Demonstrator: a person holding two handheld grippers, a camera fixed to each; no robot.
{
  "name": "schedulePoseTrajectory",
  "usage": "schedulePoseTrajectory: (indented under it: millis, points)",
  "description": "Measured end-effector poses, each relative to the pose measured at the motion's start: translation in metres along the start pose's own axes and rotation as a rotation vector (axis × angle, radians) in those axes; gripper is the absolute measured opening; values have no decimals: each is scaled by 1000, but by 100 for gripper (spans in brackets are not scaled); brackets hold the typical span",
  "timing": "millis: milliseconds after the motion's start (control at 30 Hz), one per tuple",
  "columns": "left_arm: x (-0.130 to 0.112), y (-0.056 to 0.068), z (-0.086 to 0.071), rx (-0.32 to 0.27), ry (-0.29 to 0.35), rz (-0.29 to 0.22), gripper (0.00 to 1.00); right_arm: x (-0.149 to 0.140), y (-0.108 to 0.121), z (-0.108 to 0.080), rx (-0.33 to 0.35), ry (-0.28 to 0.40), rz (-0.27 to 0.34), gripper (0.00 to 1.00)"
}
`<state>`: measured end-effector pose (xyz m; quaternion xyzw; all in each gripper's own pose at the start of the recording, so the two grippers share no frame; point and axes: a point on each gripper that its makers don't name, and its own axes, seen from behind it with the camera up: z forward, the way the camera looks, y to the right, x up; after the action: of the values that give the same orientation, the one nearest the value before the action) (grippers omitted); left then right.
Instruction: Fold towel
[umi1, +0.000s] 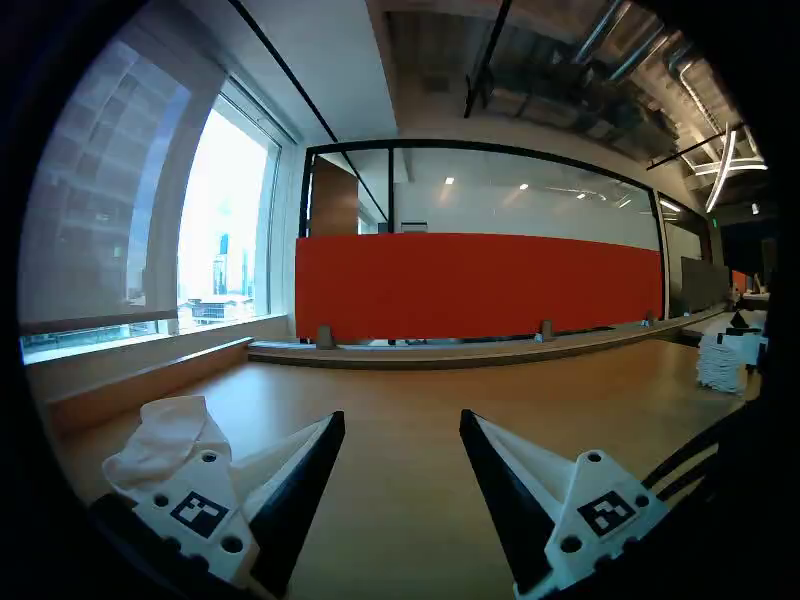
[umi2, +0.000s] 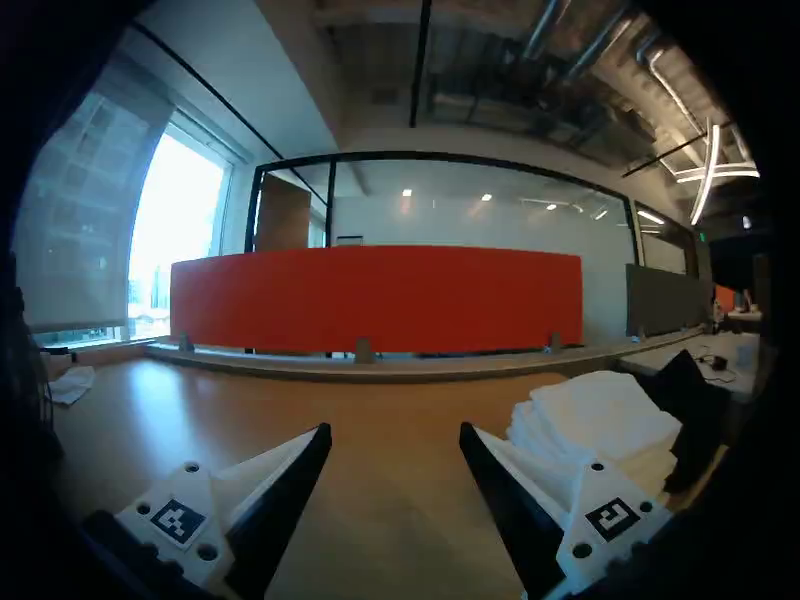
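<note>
In the left gripper view, we see the left gripper (umi1: 400, 415) at the bottom of the frame with its two fingers spread wide. Nothing lies between them but the bare wooden table (umi1: 420, 420). A crumpled white towel (umi1: 165, 440) lies on the table at the lower left, just behind the left-hand finger and partly hidden by it. We cannot tell whether it touches the finger. At the right edge, well apart from it, stands a stack of folded white towels (umi1: 720, 360). Black cables (umi1: 700, 455) cross the lower right corner. A red divider panel (umi1: 480, 285) runs across the middle of the frame along the table's far side, and a bright window (umi1: 225, 240) fills the left.

In the right gripper view, we see the right gripper (umi2: 393, 428) at the bottom of the frame, also spread wide and holding nothing. The stack of folded white towels (umi2: 600, 415) sits at the lower right, just behind the right-hand finger. A dark shape (umi2: 692, 405) that we cannot identify is beside it. The crumpled white towel (umi2: 70, 385) shows small at the far left edge, well apart from the stack. The red divider panel (umi2: 375, 300) spans the centre.
</note>
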<state>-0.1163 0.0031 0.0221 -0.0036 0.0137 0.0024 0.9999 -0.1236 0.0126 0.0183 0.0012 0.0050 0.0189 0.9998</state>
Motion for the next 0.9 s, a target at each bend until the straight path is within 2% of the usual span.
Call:
schedulePoseTrajectory:
  millis: [900]
  points:
    - [1,0,0,0,0,0,85,1,-3,0,7,-2,1,100]
